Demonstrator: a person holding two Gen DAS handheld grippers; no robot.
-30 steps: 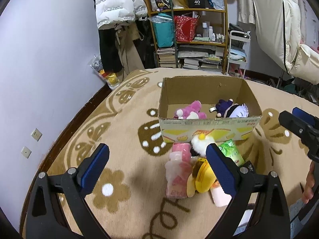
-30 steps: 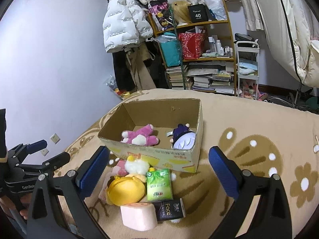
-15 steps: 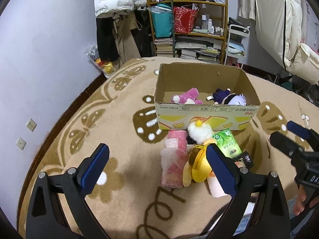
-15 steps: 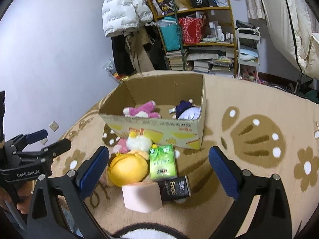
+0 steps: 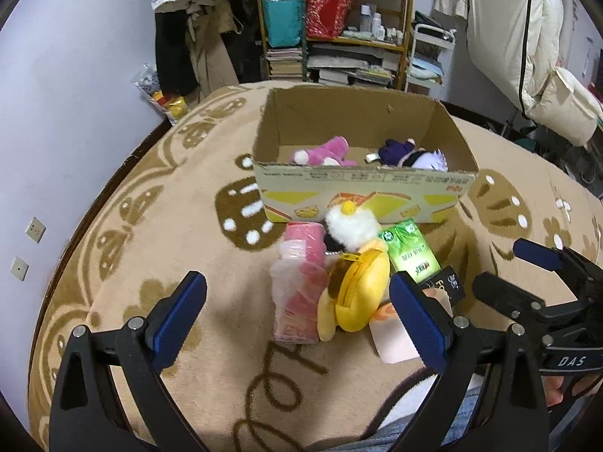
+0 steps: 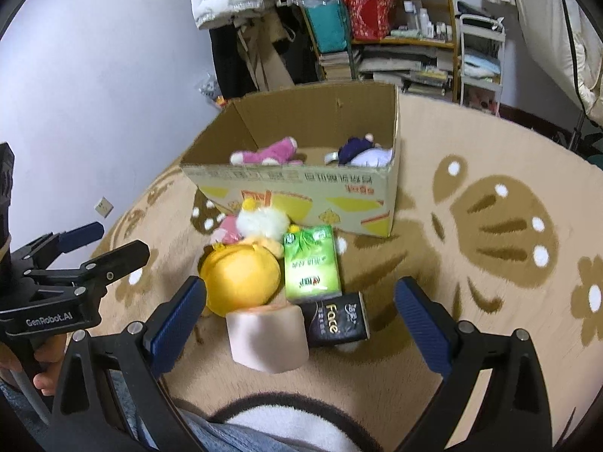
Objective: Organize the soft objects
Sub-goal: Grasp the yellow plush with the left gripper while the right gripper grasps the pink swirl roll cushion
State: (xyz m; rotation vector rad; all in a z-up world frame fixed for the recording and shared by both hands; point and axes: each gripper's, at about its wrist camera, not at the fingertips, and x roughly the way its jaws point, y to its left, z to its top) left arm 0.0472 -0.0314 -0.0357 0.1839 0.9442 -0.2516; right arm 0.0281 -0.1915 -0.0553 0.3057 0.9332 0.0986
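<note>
An open cardboard box (image 5: 361, 184) (image 6: 301, 184) stands on the rug and holds a pink plush (image 5: 324, 148) (image 6: 265, 154) and a purple-and-white plush (image 5: 412, 156) (image 6: 363, 152). In front of it lie a yellow plush (image 5: 358, 290) (image 6: 241, 278), a white fluffy toy (image 5: 352, 224) (image 6: 262, 222), a pink wrapped pack (image 5: 299, 286), a green tissue pack (image 5: 412, 252) (image 6: 311, 265), a black tissue pack (image 6: 335, 320) and a pink roll (image 6: 269, 337). My left gripper (image 5: 297, 318) is open above the pile. My right gripper (image 6: 301, 320) is open over the roll and black pack.
A patterned beige rug (image 5: 169, 203) covers the floor. Shelves with books and bags (image 5: 339, 37) and hanging coats (image 5: 196, 7) stand behind the box. A purple wall (image 5: 56, 113) runs along the left. My knees (image 6: 279, 425) are at the bottom edge.
Both grippers have moved down and closer to the pile in front of the box. Both stay open and empty.
</note>
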